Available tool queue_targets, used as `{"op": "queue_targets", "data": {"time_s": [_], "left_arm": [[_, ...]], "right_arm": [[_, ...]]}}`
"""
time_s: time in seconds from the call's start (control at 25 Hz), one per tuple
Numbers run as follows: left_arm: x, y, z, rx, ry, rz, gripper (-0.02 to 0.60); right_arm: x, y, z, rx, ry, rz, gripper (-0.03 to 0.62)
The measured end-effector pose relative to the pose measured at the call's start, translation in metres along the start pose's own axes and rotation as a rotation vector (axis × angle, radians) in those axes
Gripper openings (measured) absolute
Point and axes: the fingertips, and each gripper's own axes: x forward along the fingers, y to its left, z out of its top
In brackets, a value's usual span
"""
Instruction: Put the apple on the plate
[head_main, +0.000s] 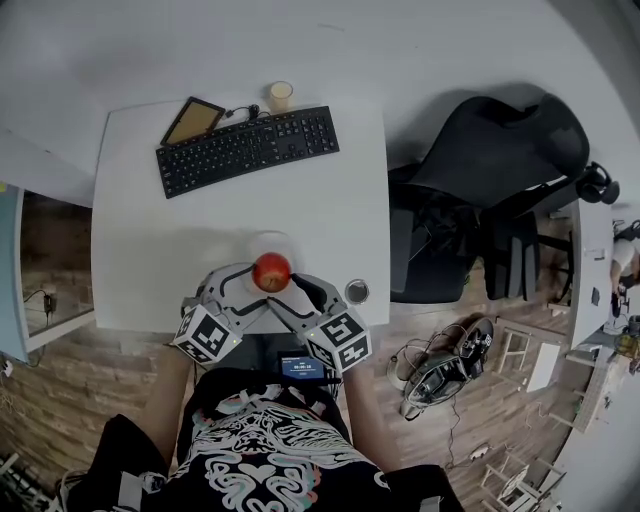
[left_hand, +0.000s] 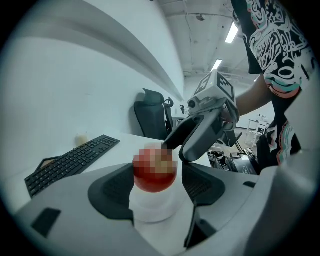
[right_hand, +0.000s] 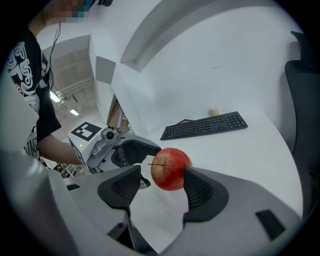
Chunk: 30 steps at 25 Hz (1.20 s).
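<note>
My left gripper (left_hand: 157, 184) is clenched on the apple (head_main: 272, 271), which sits red between both pads just over the 6 o'clock edge of the white plate (head_main: 268, 240) on the table (head_main: 150, 225). My right gripper (right_hand: 160, 182) meets it from 4 o'clock with jaws spread, one pad touching the apple and a gap at the other. The keyboard (head_main: 247, 149) lies at 12 o'clock, well apart.

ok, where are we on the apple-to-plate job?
Done: the apple is at the white plate, right over it. In hand: it sits between the jaws of both the left gripper and the right gripper; the right's show a gap on one side. I can't tell if it rests on the plate yet. Left: let go, draw both clear.
</note>
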Motion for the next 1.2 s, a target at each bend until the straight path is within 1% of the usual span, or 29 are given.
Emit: {"op": "queue_targets", "data": {"time_s": [0.24,0.52,0.92,1.2], "left_arm": [[0.007,-0.006,-0.006,-0.024,0.008,-0.017,0.291],[0.013,-0.005,-0.014,-0.038,0.026,-0.018,0.291],[0.025,0.004,-0.031,-0.075,0.059,-0.023,0.291],[0.032,0.012,-0.031,-0.088,0.055,-0.021,0.291]], "right_arm": [[-0.002,-0.004,-0.010,0.019,0.009,-0.005,0.282],[0.004,-0.009,-0.017,0.027,0.032,0.008,0.282],[0.020,-0.022,-0.026,0.057,0.074,0.034,0.282],[0.025,-0.031,-0.023,0.076,0.079,0.042,0.282]]}}
